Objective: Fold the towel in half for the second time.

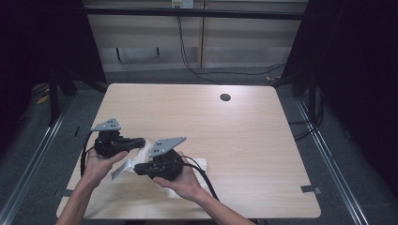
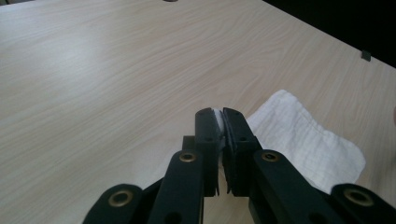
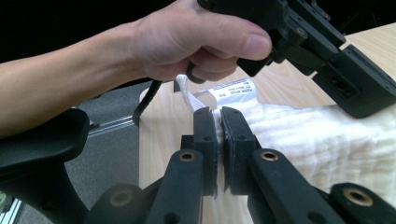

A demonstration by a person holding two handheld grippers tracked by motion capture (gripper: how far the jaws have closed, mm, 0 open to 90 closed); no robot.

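Near the front-left corner of the table point(image 1: 244, 122), working a white cloth point(image 1: 199, 165) with both tongs. Left gripper point(image 1: 141, 142) clenched on a thin cloth edge, white fabric showing pinched between the pads point(image 2: 207, 123) in the left gripper view. Right gripper point(image 1: 137, 169) likewise clenched on the cloth edge point(image 3: 217, 114), close to the sewn-in label point(image 3: 232, 92) and a small loop point(image 3: 186, 91). Cloth point(image 2: 303, 135) lying partly on the wood beside the right hand point(image 1: 185, 180), partly lifted between the two grippers. Left hand point(image 3: 196, 39) hovering just above the right gripper's jaws, grips sitting very close together.

Judging the step as spreading or folding the cloth from one edge. Doing it well probably means:
- keeping both pinches tight, since each holds only a sliver of fabric;
- drawing the grippers apart along the edge, keeping it taut but not yanked;
- lifting evenly, so neither corner sags or slips;
- watching the label side, thicker there, likelier to pop free;
- keeping the trailing cable point(image 1: 199, 171) off the cloth.
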